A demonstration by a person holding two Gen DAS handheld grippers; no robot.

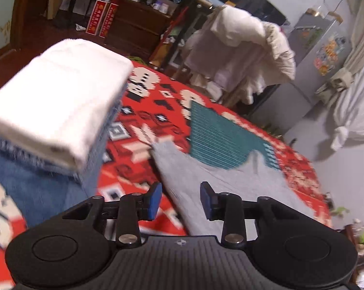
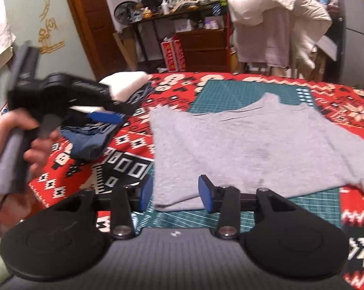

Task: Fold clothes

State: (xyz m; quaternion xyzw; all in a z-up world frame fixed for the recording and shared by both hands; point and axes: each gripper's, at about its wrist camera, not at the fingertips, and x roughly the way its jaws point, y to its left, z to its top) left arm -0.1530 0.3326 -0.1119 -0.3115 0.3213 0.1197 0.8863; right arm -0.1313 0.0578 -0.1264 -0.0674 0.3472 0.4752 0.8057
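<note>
A grey shirt (image 2: 249, 149) lies spread flat on a green cutting mat (image 2: 242, 91), partly folded along its left side. My right gripper (image 2: 175, 194) hovers open just over the shirt's near left corner, nothing between its blue pads. In the left wrist view the same grey shirt (image 1: 220, 188) runs away from my left gripper (image 1: 180, 201), which is open above the shirt's left edge. The left gripper (image 2: 102, 116) also shows in the right wrist view, held by a hand (image 2: 10, 145) near a stack of folded clothes (image 2: 124, 89).
A stack with a white folded garment (image 1: 58, 96) on blue denim (image 1: 37, 181) stands at the left on the red patterned cloth (image 1: 143, 125). Behind the table a chair draped with white bedding (image 2: 278, 17), cluttered shelves (image 2: 182, 7) and a wooden dresser (image 1: 138, 24).
</note>
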